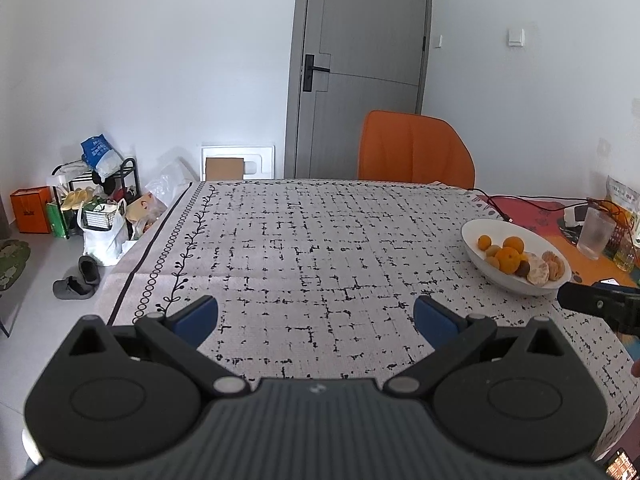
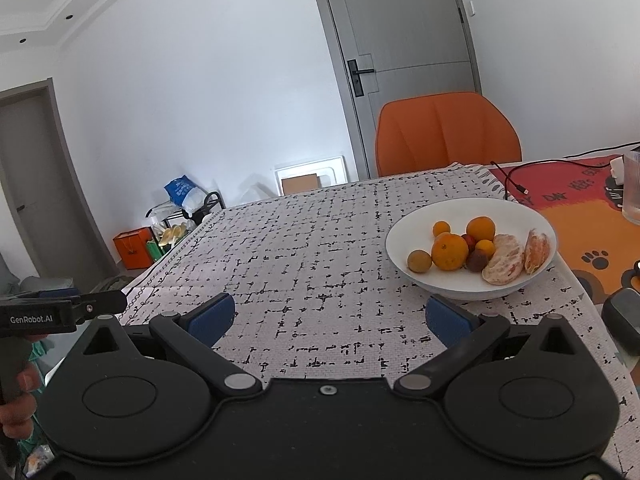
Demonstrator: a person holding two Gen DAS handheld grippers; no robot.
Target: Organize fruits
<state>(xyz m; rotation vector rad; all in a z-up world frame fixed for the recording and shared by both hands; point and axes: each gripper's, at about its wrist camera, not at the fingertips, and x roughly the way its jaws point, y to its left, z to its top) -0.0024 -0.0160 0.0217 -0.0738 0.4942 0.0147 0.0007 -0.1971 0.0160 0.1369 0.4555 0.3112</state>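
Far left, beyond the surface's edge, a shoe rack (image 1: 98,192) and bags stand on the floor against a white wall. The left gripper (image 1: 316,320) hovers low over the surface (image 1: 304,248), which is covered by a pale cloth with a broken black grid; its blue-padded fingers are spread wide with nothing between them. Bare cloth lies ahead of it.

Further right, the right gripper (image 2: 330,314) is likewise spread wide and holds nothing. Ahead and to its right sits a white bowl (image 2: 400,226), close to that gripper's right finger. Every fruit in view lies in the bowl: a large orange (image 2: 450,251), smaller oranges, a brownish round fruit (image 2: 419,261), a dark red one (image 2: 477,261) and two peeled citrus pieces (image 2: 505,259). The peeled pieces lie slantwise, long axes running up and to the right.

The bowl lies off to the right of both grippers, and the right one looks much the nearer. No fruit shows loose on the cloth, which would fit fruit already gathered or waiting to be taken out.
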